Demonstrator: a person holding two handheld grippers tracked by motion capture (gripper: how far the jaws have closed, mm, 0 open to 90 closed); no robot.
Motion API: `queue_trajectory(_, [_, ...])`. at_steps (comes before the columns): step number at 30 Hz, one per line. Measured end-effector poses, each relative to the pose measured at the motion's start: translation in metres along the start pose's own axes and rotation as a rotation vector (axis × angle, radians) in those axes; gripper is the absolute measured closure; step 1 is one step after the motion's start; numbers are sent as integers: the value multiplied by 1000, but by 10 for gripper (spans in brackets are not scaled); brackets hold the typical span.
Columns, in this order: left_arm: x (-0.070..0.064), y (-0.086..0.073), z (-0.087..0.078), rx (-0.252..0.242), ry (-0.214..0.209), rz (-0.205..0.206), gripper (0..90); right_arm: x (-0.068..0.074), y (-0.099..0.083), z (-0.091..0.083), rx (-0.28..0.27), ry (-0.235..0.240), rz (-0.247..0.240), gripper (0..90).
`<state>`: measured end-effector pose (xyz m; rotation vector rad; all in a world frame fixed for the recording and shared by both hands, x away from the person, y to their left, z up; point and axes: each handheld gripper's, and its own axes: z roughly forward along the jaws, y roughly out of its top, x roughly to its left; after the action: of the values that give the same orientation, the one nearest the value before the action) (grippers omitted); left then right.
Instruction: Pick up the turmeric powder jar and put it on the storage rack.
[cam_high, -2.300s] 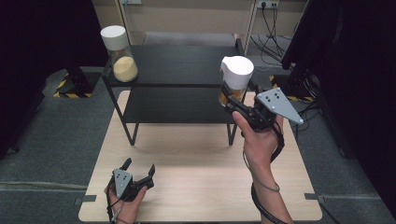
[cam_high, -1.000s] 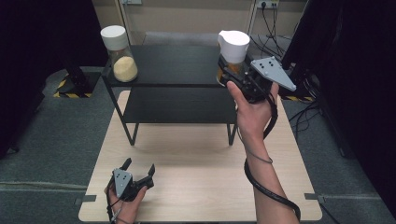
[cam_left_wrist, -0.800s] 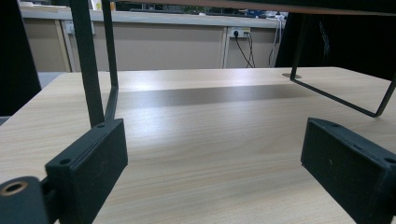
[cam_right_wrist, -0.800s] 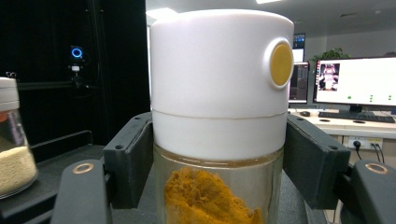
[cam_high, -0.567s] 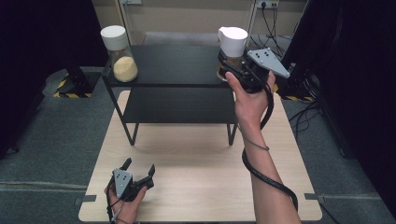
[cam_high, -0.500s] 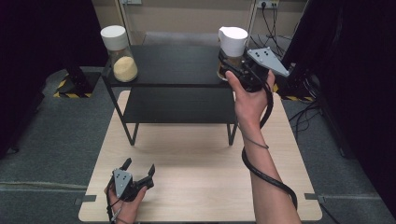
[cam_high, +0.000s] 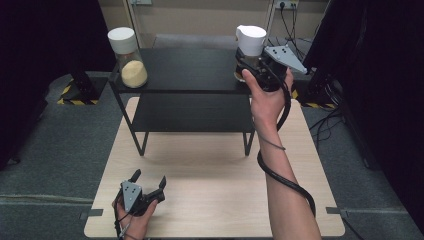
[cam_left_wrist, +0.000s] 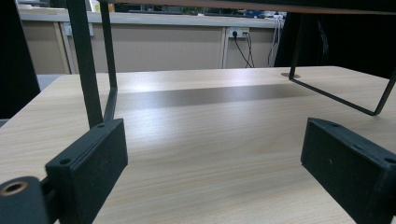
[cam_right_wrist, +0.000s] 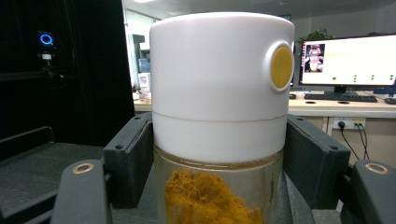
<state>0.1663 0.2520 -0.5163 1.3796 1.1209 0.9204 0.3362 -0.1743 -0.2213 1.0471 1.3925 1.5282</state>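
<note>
right gripper (cam_high: 250, 64) | carried jar (cam_high: 249, 46) up | onto shelf top (cam_high: 190, 70)

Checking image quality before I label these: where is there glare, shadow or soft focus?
High view: even light, the black shelf shadows the table beneath, surroundings dark. Left gripper view: a bright sheen streaks the tabletop near the shelf legs, and the near jaws look slightly soft. Right gripper view: the jar's white lid is bright but not blown out; the monitor behind glows, slightly blurred.
</note>
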Motion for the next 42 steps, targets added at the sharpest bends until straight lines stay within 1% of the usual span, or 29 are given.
queue_trajectory(5, [-1, 0, 0, 3, 0, 11, 68, -2, -2, 4, 12, -11, 6, 305])
queue_trajectory(9, [0, 0, 0, 0, 0, 4, 68, -1, -3, 6, 11, -11, 9, 305])
queue_trajectory(14, [-1, 0, 0, 1, 0, 11, 69, 1, -4, 7, 10, -14, -1, 305])
queue_trajectory(17, [-1, 0, 0, 0, 0, 5, 68, 1, -4, 7, 8, -14, 1, 305])
queue_trajectory(31, [-1, 0, 0, 2, 1, 11, 69, 2, -7, 8, 1, -16, -10, 303])
queue_trajectory(34, [-1, 0, 0, 0, 1, 7, 69, 3, -7, 7, 1, -15, -17, 300])
queue_trajectory(39, [-1, 0, 0, 2, 0, 11, 69, 4, -7, 7, 1, -5, -21, 282])
queue_trajectory(42, [-1, 0, 0, 0, 0, 6, 68, 5, -6, 6, -2, -3, -15, 248])
